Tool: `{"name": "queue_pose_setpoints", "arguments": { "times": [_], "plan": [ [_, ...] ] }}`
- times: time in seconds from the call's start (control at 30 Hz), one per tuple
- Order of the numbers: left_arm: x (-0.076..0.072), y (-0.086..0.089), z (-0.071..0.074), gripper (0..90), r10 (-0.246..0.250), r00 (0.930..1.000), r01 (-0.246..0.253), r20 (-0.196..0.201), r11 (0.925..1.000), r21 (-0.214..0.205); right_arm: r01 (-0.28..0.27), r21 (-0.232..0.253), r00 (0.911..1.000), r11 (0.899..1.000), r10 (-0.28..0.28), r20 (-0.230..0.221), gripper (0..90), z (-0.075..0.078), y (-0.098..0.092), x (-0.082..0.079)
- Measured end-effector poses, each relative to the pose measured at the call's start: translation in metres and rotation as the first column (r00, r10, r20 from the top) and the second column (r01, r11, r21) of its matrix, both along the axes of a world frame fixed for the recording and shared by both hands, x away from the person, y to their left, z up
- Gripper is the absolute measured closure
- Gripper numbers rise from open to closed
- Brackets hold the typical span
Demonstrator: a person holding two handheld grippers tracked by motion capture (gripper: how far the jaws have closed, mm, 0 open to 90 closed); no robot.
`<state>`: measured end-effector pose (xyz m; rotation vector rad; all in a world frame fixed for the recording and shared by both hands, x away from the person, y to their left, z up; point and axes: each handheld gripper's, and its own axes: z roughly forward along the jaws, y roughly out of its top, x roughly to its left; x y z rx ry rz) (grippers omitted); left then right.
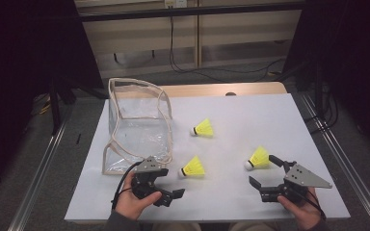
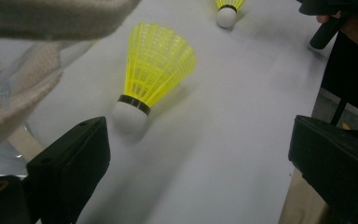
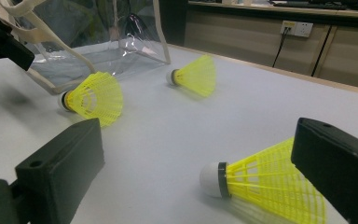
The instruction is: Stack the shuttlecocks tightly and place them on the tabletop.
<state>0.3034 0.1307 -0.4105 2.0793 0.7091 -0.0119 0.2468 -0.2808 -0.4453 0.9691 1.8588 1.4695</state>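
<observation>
Near the table's (image 1: 270, 110) front edge we hold both grippers low, jaws spread and empty. Our left gripper (image 1: 166, 188) points at the middle shuttlecock (image 1: 192, 167), lying just beside the clear bag (image 1: 137, 126); our right gripper (image 1: 266, 174) frames the right shuttlecock (image 1: 257, 159) without touching it

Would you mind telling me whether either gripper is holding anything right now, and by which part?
Nothing is held. The left gripper and right gripper are both open, each near a yellow shuttlecock lying on the table.
</observation>
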Motion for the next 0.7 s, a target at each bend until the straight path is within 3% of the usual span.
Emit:
{"name": "queue_pose_setpoints", "arguments": {
  "times": [0.7],
  "plan": [
    [0.002,0.029,-0.002,5.0,0.045,0.9988,-0.045,0.021,0.999,0.0,-0.004,-0.005,1.0,1.0,0.004,0.003,1.8,0.0,0.0,0.0]
  ]
}}
